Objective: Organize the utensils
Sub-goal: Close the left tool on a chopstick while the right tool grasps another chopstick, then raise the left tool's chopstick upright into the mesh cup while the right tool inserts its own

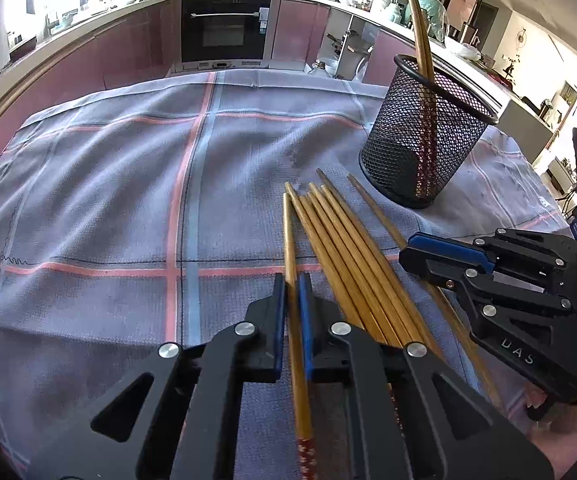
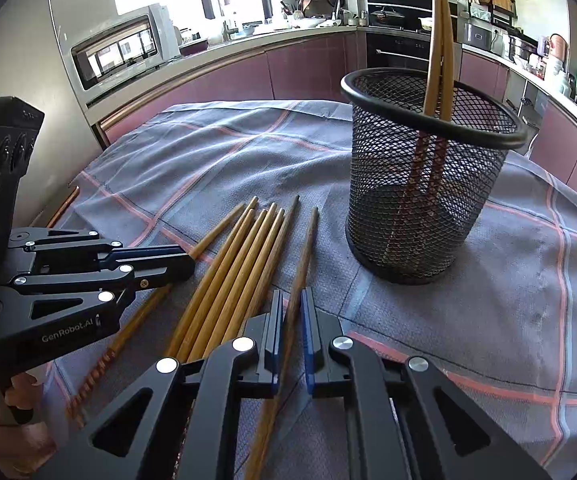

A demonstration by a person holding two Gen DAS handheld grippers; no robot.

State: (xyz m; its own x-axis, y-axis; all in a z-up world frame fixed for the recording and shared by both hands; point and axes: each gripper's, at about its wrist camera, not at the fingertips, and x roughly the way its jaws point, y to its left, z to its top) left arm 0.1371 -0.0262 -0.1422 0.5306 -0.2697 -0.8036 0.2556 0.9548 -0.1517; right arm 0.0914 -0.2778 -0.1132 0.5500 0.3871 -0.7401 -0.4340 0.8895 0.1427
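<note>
The left hand-held gripper (image 1: 292,292) was clamped on a single chopstick (image 1: 290,248) at the left edge of the pile, its blue pads pressed against the shaft. The right hand-held gripper (image 2: 290,308) was likewise closed on one chopstick (image 2: 304,256), the outermost on the right side of the pile. Both sticks looked as though they lay low against the checked cloth (image 1: 108,200) covering the surface, so I judged neither lift had begun.

Between the two gripped sticks lay the loose bundle of chopsticks (image 2: 244,256), about half a dozen, side by side and touching, tips pointing toward twelve o'clock.

Farther out, at about one o'clock from the right gripper, stood the black mesh holder (image 2: 428,184), upright. Two chopsticks (image 2: 438,40) already leaned inside it against the far rim.

So the job seemed barely started: two sticks put away, two gripped, the bundle waiting on the cloth.
</note>
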